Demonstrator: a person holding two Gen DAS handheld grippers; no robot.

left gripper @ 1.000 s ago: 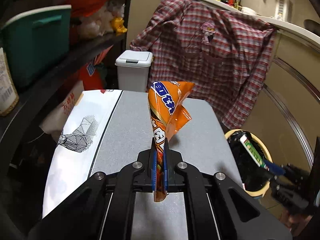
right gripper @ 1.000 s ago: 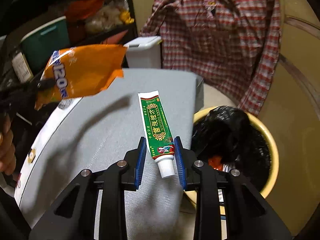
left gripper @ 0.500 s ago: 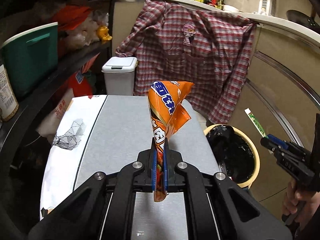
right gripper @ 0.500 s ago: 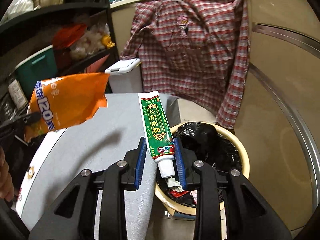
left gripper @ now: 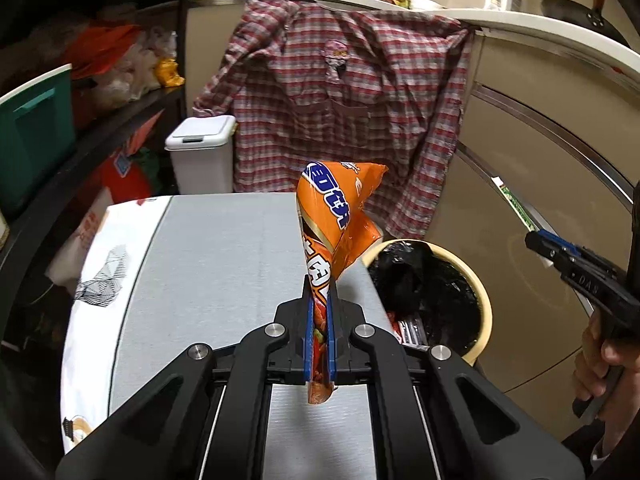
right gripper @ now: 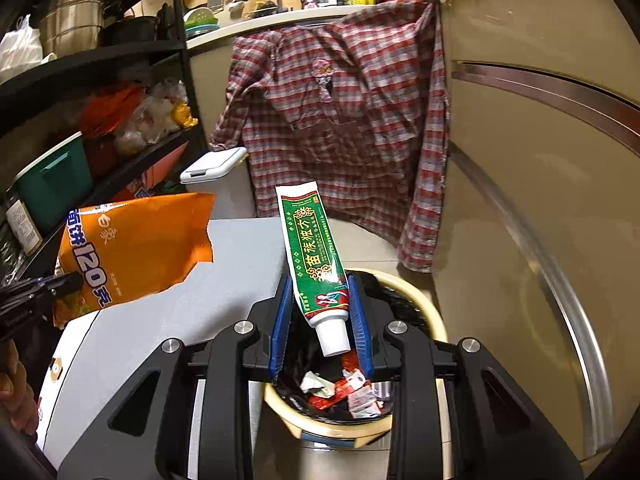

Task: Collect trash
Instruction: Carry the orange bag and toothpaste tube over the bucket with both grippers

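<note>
My left gripper (left gripper: 319,284) is shut on an orange snack bag (left gripper: 334,216), held upright above the grey table (left gripper: 224,256) near its right edge. The bag also shows in the right wrist view (right gripper: 136,248). My right gripper (right gripper: 322,292) is shut on a green and white tube (right gripper: 314,256), held above the yellow bin (right gripper: 434,320) with its black liner. Several wrappers lie inside the bin. The bin (left gripper: 482,304) stands right of the table in the left wrist view, where the right gripper (left gripper: 538,240) and its tube (left gripper: 516,204) appear at the far right.
A plaid shirt (left gripper: 352,112) hangs behind the table. A small white lidded bin (left gripper: 202,152) stands beyond the table's far edge. Black shelves (left gripper: 100,136) with a teal box (left gripper: 36,136) run along the left. A beige cabinet (right gripper: 540,200) is on the right.
My right gripper has carried the tube rightward and up, from over the table to over the bin. My left gripper with the snack bag has shifted toward the table's right edge.
</note>
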